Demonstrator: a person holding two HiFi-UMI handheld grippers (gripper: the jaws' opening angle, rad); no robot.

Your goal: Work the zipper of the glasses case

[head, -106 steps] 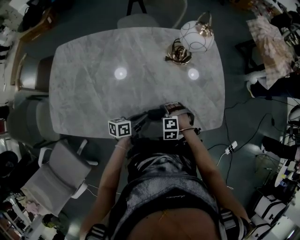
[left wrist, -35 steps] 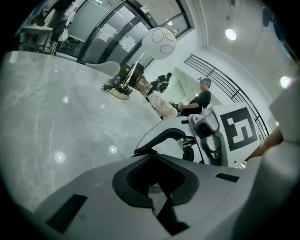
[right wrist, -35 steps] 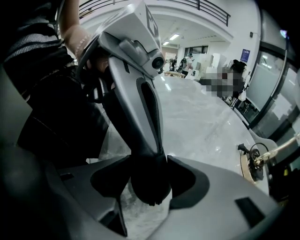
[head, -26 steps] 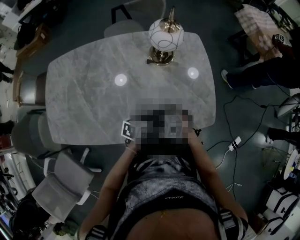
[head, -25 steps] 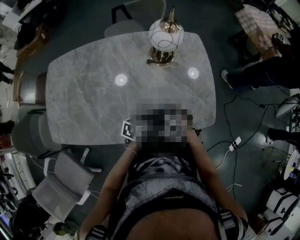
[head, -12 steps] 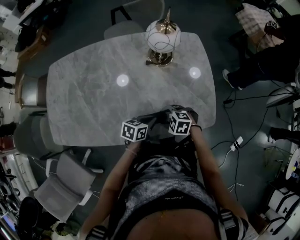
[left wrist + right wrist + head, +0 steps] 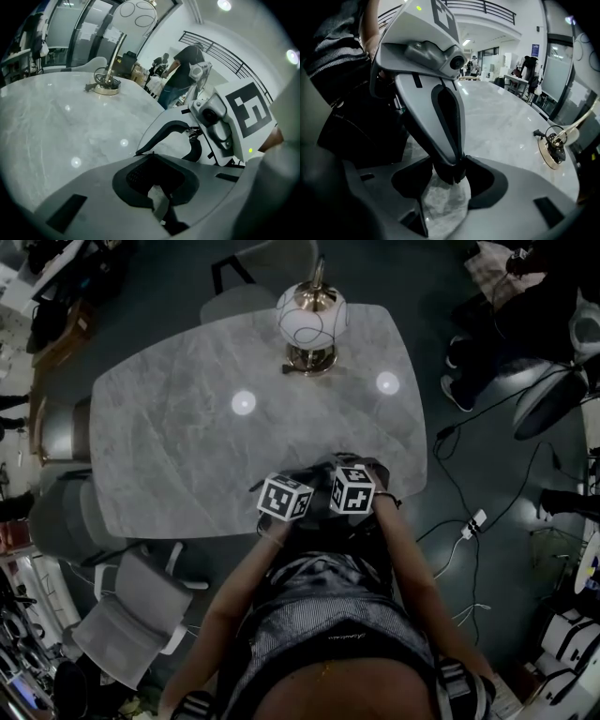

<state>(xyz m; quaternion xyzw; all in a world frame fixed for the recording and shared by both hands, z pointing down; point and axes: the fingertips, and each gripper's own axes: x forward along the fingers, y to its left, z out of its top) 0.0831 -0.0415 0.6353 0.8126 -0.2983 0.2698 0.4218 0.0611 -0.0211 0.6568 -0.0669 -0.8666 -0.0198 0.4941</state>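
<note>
The glasses case (image 7: 319, 472) is a dark shape at the near edge of the marble table (image 7: 187, 427), mostly hidden under both grippers. My left gripper (image 7: 306, 486) is shut. A thin pale strip shows at its tips (image 7: 157, 199), and I cannot tell what it is. In the right gripper view the left gripper's fingers (image 7: 449, 136) reach down between the jaws of my right gripper (image 7: 445, 199). Those jaws stand apart, have just been closing a little, and press on nothing I can see. A black mass that looks like the case (image 7: 365, 136) lies to their left.
A globe lamp (image 7: 309, 320) on a brass base stands at the table's far edge. Grey chairs (image 7: 122, 615) stand at the left. People, chairs and floor cables (image 7: 469, 521) are at the right. The table's near edge runs just under my hands.
The two marker cubes are closer together: my left gripper has shifted right toward the right one. The head view has swung, so the lamp sits further left.
</note>
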